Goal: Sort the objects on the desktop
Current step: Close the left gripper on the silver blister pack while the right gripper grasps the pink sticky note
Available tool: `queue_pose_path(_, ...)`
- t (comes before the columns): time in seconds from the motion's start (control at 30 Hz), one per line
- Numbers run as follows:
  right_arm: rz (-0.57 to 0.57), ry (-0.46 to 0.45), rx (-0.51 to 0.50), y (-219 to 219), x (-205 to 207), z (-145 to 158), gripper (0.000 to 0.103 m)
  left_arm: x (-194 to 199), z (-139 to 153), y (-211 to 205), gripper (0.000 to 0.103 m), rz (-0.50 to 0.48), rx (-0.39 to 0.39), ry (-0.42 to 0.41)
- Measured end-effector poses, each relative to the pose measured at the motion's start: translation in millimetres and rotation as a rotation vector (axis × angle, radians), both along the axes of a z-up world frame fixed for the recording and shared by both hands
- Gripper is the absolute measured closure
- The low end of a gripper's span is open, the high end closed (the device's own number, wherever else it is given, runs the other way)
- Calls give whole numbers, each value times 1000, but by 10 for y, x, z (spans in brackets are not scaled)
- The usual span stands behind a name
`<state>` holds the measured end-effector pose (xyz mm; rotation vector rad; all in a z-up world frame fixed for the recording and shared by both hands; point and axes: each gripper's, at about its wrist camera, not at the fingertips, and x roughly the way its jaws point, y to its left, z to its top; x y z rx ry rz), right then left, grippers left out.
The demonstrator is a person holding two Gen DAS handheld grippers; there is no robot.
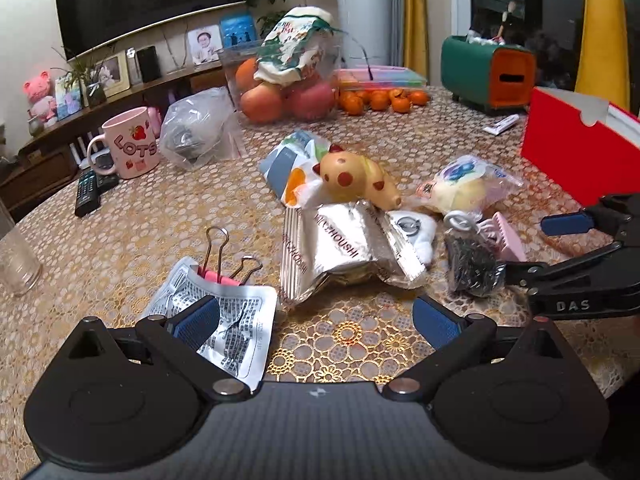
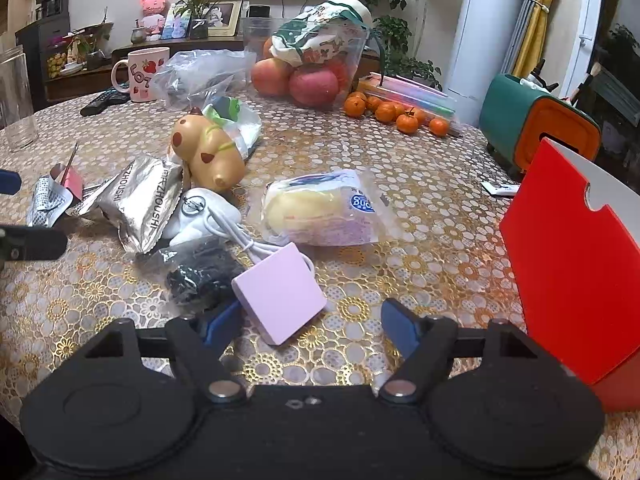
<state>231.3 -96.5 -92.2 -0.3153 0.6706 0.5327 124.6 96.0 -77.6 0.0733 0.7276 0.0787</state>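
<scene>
Tablecloth (image 1: 140, 232), gold floral lace, lies bare near-left in my left view; my left gripper (image 1: 316, 320) gapes wide, holding nothing, its left pad over a crinkly foil sachet (image 1: 236, 320) clipped by a pink binder clip (image 1: 218, 270). Right view: my right gripper (image 2: 312, 324) is wide open and empty, flat pink square pad (image 2: 280, 292) between its fingers, red box (image 2: 572, 264) crowding the right edge.

left wrist: low over the table (image 1: 120, 240), looking forward between its own tongs (image 1: 316, 322), nearest the printed sachet (image 1: 224, 320); right tongs (image 1: 568, 248) enter at right | right wrist: low, close to the pink square pad (image 2: 280, 292), red box (image 2: 568, 264) at right | shared: spotted pig toy (image 1: 356, 180), foil packet (image 1: 340, 244), fruit bag (image 1: 288, 80), mug (image 1: 130, 142)
</scene>
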Motion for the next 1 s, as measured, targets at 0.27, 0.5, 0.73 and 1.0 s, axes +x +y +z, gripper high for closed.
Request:
queue_pose_path(0.27,6,9,7,-12,24,-5,30,104,-167,322,0,137,48,30)
queue_pose_path(0.5,16,6,9,20,37,-17,30,135,-301,436,0,161,49,53)
queue_pose_path(0.73,36,8,18,54,72,-21,30,190,-328,566,0,148,-19,50)
queue_pose_path(1.0,63,40,56,35,96,-21,43,174,-320,659,15,171,-94,52)
